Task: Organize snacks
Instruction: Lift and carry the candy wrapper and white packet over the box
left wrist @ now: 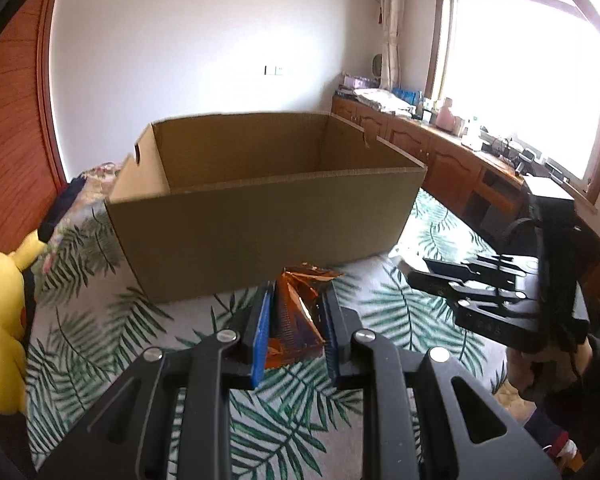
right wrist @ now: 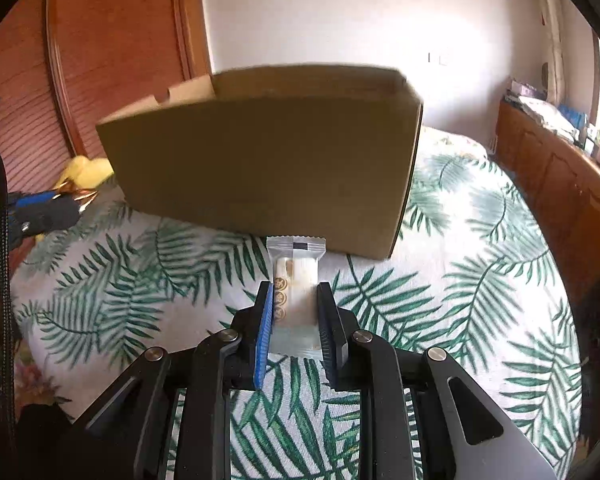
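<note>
Your left gripper [left wrist: 296, 300] has its fingers [left wrist: 260, 336] pinching a crinkled orange foil snack packet [left wrist: 300, 300]. The packet sits squeezed between the blue pads, its far end sticking out past the tips toward the cardboard box [left wrist: 260, 216]. It hangs clear of the leaf-print bedspread [left wrist: 140, 328], just in front of the box's near wall.

Your right gripper [right wrist: 294, 304] has its fingers [right wrist: 265, 320] drawn in on a clear-wrapped pale snack bar [right wrist: 296, 280], both pads pressing its long sides. The bar points forward, its crimped far end close to the box's [right wrist: 268, 168] lower edge.

The box stands open-topped on the bed; from the left wrist view nothing shows on the part of its inside you can see. A yellow plush toy [left wrist: 0, 320] lies at the left edge of the bed.
</note>
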`<state>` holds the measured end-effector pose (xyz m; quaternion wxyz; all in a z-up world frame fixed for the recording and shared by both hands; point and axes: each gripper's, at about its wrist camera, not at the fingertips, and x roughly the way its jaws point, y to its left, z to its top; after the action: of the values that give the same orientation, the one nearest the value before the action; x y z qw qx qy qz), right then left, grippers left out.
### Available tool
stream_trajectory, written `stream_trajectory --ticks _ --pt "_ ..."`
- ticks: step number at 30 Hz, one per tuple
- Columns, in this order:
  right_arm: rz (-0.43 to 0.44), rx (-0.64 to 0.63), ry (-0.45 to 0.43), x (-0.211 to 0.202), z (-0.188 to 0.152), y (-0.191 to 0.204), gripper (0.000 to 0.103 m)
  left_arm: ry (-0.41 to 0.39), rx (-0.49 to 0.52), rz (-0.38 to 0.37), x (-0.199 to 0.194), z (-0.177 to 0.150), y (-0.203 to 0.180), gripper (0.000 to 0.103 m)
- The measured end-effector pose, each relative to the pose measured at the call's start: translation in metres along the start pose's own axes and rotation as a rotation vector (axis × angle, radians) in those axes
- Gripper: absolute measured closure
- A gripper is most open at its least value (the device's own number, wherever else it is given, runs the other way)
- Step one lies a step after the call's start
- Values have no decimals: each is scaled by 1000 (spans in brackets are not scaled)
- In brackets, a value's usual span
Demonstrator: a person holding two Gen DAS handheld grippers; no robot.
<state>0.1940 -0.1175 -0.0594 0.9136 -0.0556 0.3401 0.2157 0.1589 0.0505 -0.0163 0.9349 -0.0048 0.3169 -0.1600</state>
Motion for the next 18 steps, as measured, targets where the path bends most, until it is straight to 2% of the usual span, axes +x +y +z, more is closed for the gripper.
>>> stream_trajectory --ticks 8,18 --pt "2 -40 -73 -44 26 10 83 -43 1 16 -11 22 5 82" --pt "-9 -66 -120 -61 53 14 83 -79 -4 47 -11 47 15 82"
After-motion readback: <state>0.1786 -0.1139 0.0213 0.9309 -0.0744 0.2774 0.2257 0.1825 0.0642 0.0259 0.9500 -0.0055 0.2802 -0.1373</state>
